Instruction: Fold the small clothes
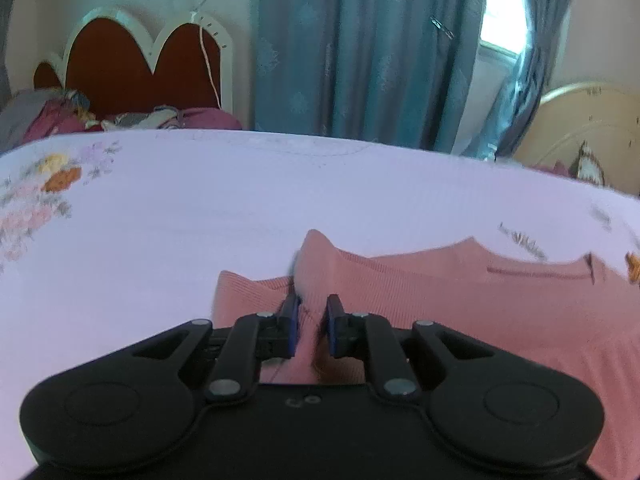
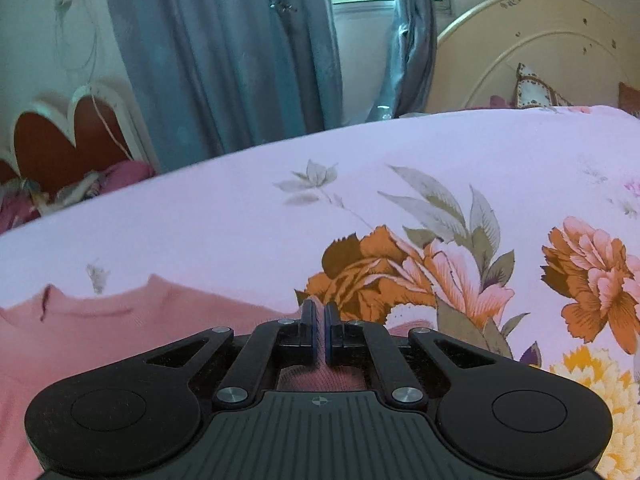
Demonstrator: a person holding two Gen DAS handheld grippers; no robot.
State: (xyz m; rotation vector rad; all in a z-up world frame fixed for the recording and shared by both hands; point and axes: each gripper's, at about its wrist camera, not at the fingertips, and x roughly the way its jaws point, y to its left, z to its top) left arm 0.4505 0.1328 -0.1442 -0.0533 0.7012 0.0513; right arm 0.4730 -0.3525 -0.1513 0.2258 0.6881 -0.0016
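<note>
Lying flat on the floral bedsheet (image 2: 400, 152), the pink ribbed knit top (image 1: 460, 304) has its neckline turned toward the far side of the bed. Left gripper (image 1: 313, 312): jaws drawn close, pinching a raised ridge of the knit near one shoulder. Right gripper (image 2: 319, 314): jaws pressed together at the garment's opposite edge; whether cloth sits between the pads cannot be told. Judged light, soft and limp, stretchy along the ribs, non-fragile, liable to sag and bunch. Best taken at shoulder seams or hem corners, where the fabric is doubled.
</note>
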